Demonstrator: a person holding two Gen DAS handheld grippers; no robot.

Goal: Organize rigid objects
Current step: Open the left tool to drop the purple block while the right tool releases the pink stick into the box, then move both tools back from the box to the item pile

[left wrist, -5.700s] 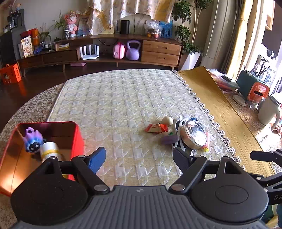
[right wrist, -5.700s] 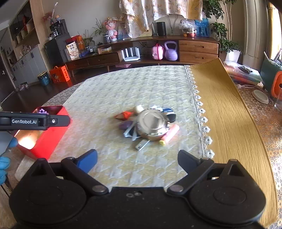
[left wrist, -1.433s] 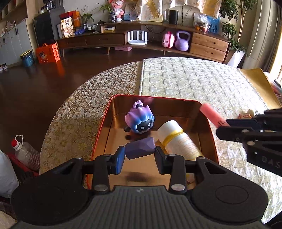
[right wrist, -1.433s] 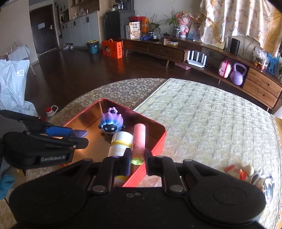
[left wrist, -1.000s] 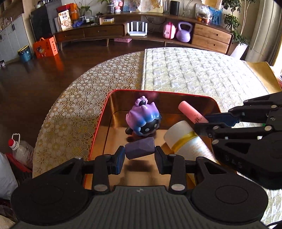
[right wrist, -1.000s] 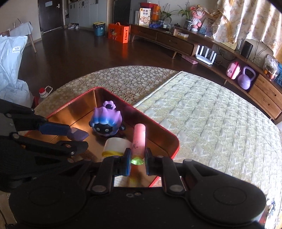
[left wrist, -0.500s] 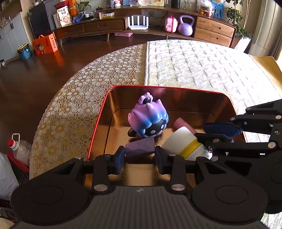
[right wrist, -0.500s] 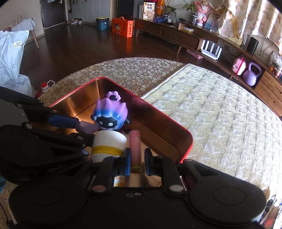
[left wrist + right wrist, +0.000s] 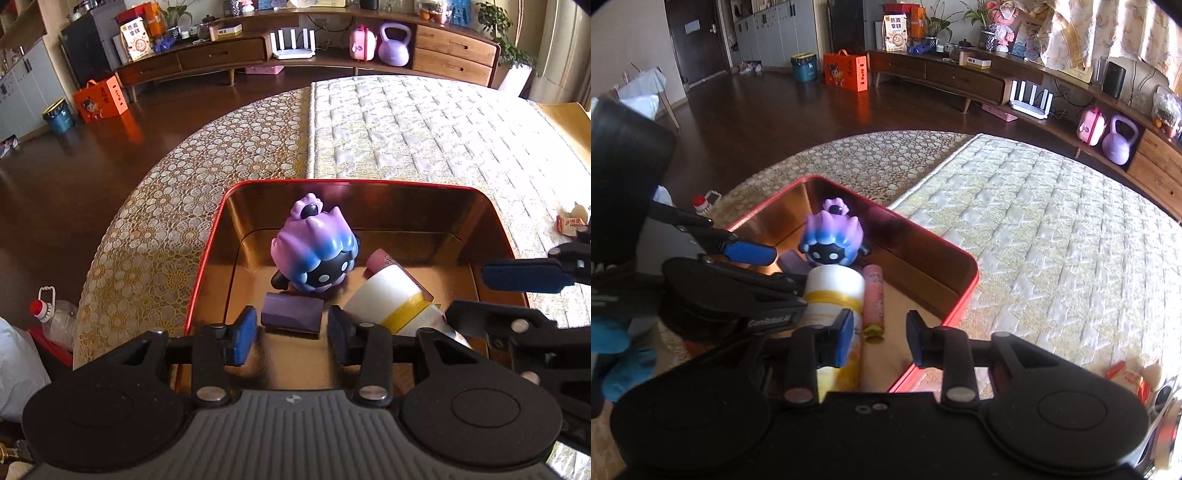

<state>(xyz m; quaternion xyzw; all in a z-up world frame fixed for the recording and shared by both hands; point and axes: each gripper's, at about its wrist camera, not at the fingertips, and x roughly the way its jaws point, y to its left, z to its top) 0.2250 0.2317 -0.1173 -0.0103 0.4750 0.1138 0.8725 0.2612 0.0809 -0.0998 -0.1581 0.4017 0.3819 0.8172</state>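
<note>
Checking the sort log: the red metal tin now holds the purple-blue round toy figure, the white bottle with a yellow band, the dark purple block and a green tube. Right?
One slip: the tube is pink, with only a green end, as the right wrist view shows. The red metal tin does hold the purple-blue toy figure, white yellow-banded bottle and dark purple block.

Both fisheye views look steeply down and forward from close above the red metal tin with the gold inside, each along its own gripper's fingers. The left wrist view faces the tin square on from its near side. The right wrist view looks at the tin from its right side, turned leftward. Both share the tin, the round purple-and-blue toy figure inside it and the quilted cream cloth beyond it.
</note>
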